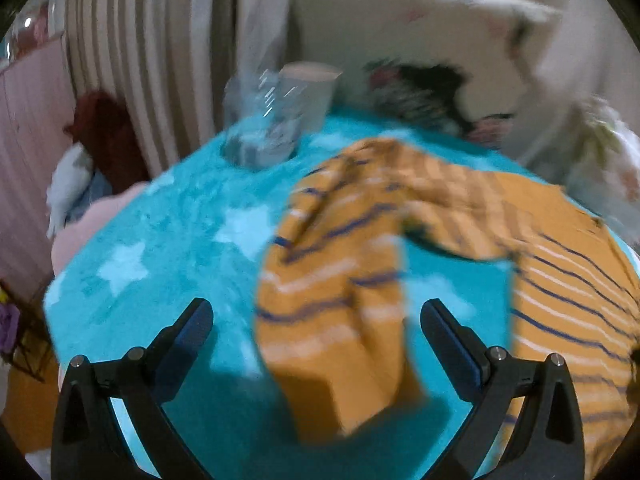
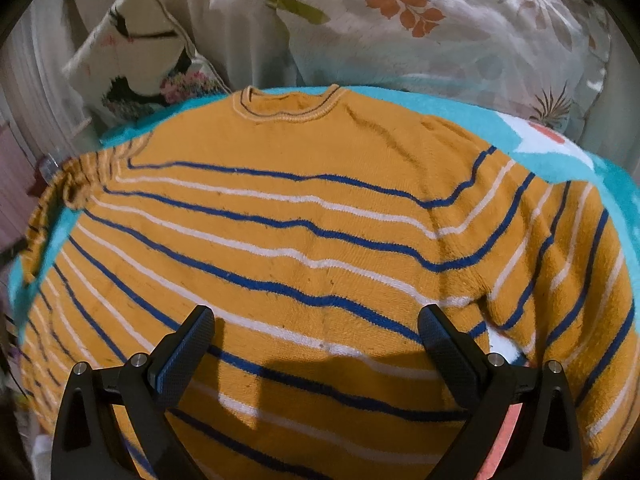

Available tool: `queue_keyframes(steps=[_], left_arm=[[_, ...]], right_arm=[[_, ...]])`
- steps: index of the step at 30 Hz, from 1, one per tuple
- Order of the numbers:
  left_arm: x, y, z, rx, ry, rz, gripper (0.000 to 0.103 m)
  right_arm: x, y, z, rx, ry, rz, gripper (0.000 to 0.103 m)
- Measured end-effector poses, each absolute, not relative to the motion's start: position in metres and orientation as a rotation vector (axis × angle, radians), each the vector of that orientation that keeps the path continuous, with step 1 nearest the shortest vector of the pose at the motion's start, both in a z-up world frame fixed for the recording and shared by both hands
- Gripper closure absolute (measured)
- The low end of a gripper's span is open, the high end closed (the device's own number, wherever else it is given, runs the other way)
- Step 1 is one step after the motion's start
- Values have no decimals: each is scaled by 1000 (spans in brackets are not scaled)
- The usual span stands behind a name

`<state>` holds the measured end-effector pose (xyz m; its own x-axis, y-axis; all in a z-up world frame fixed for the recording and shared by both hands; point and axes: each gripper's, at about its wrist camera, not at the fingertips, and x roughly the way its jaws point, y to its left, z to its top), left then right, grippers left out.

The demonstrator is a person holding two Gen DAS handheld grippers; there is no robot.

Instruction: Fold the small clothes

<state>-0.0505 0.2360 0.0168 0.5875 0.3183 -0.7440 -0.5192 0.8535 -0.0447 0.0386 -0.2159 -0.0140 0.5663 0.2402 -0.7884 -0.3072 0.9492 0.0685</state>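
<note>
An orange sweater (image 2: 304, 216) with blue and white stripes lies flat on a turquoise star-patterned blanket (image 1: 168, 232), neck opening (image 2: 288, 106) at the far side. In the left wrist view, one sleeve (image 1: 340, 280) stretches toward me, blurred, with its cuff between the fingers of my left gripper (image 1: 316, 316), which is open and grips nothing. My right gripper (image 2: 316, 322) is open and empty, hovering over the lower middle of the sweater body. The other sleeve (image 2: 568, 264) lies along the right side.
Floral pillows (image 2: 432, 32) lie beyond the sweater, and another patterned pillow (image 2: 132, 52) sits at the far left. A clear plastic bag and a grey container (image 1: 280, 112) stand at the blanket's far edge. A striped curtain (image 1: 132, 60) and dark red cloth (image 1: 104, 136) are at left.
</note>
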Motion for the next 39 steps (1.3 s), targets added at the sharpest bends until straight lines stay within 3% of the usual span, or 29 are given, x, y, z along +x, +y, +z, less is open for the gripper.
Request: queue_keyframes(steps=[3, 4, 5, 7, 8, 14, 18, 24, 30, 32, 34, 39], left_arm=[[-34, 262, 1, -360, 854, 465, 0], [-33, 262, 2, -343, 832, 465, 7], [-31, 261, 5, -327, 826, 443, 19], [-28, 258, 8, -296, 837, 405, 89], [-27, 260, 11, -300, 837, 408, 95], [-38, 279, 46, -396, 762, 412, 95], [-28, 247, 91, -339, 725, 317, 95], [27, 119, 148, -215, 706, 43, 95], [90, -53, 151, -124, 776, -267, 95], [108, -98, 137, -112, 839, -368, 87], [117, -124, 122, -131, 880, -397, 69], [82, -112, 127, -148, 803, -362, 44]], right_arm=[[38, -207, -18, -151, 924, 283, 0], [38, -206, -18, -159, 924, 277, 0], [38, -207, -18, -157, 925, 277, 0], [39, -208, -18, -149, 922, 279, 0], [40, -207, -18, -151, 923, 278, 0], [41, -204, -17, -156, 922, 270, 0], [42, -204, -17, -145, 917, 272, 0], [39, -220, -10, -45, 883, 303, 1], [-21, -304, 32, 277, 611, 312, 0], [-35, -328, 37, 325, 576, 287, 0], [-47, -350, 38, 354, 561, 260, 0], [-64, -384, 37, 358, 557, 229, 0]])
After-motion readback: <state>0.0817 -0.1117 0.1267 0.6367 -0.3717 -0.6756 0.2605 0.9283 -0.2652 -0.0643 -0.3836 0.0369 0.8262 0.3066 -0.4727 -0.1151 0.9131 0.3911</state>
